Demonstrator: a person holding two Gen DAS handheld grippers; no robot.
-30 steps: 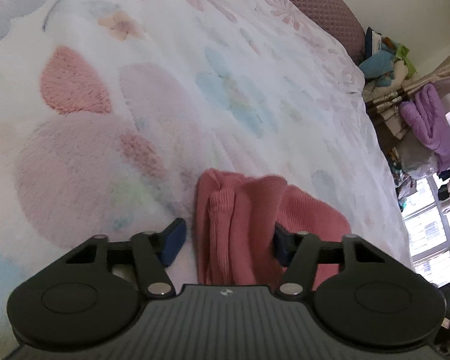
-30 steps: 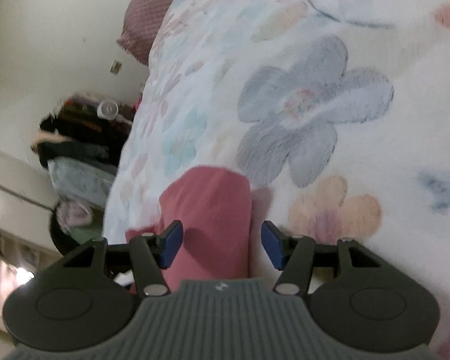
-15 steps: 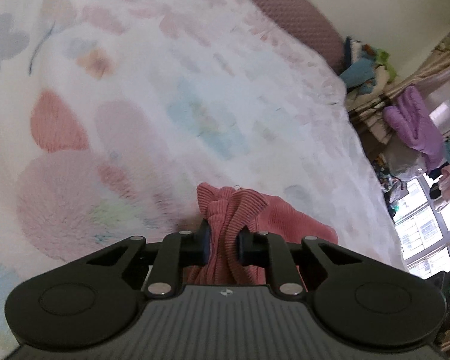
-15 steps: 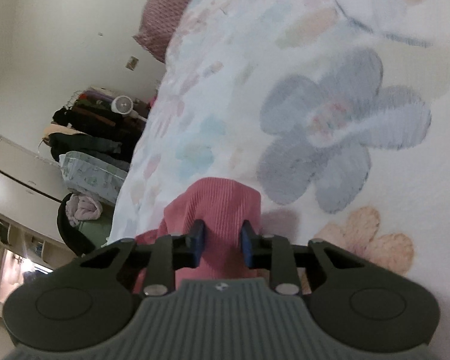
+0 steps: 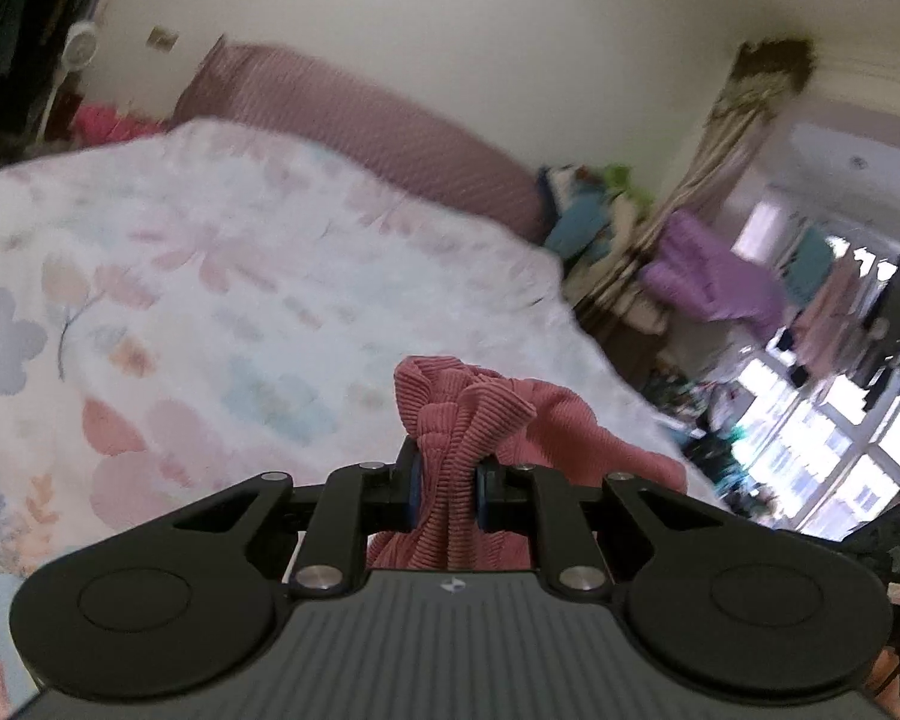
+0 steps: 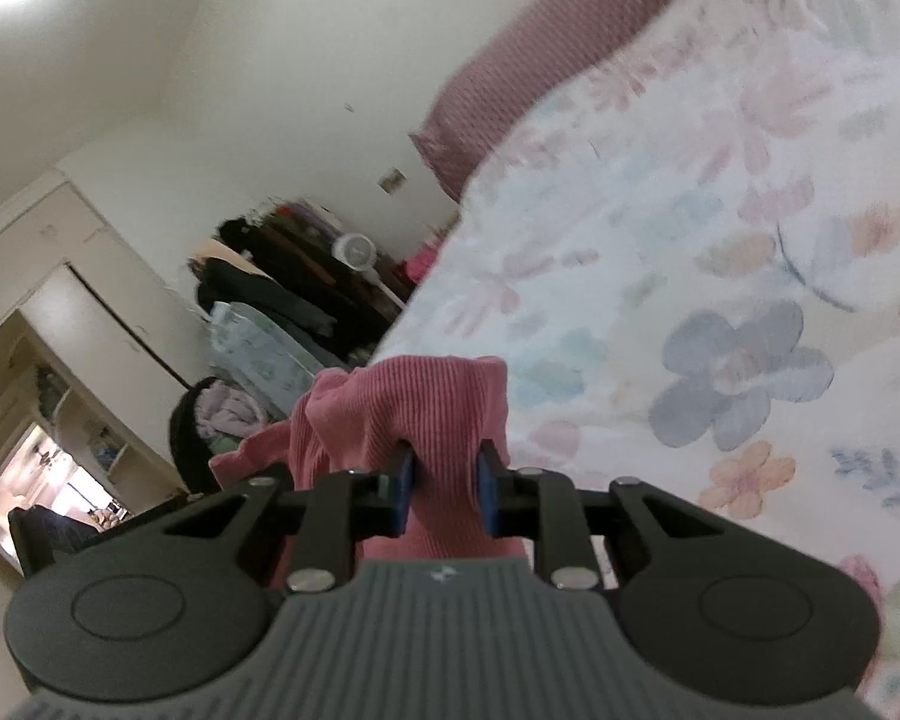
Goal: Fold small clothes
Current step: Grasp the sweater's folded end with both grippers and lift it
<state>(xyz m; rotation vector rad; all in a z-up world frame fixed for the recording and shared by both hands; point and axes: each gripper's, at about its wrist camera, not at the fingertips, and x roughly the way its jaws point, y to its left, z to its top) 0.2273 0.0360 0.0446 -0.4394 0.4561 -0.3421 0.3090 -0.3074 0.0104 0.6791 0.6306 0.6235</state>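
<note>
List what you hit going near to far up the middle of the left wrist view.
Left gripper, shut on the pink ribbed garment → floral bedspread → mauve pillow → cream wall.

The pink garment [image 5: 450, 420] was ribbed knit cloth, matt. The bedspread [image 5: 258, 276] looked fluffy, printed with pastel flowers. Each hand-held gripper's [image 5: 445, 492] body was matt black plastic with shiny metal rivets.
</note>
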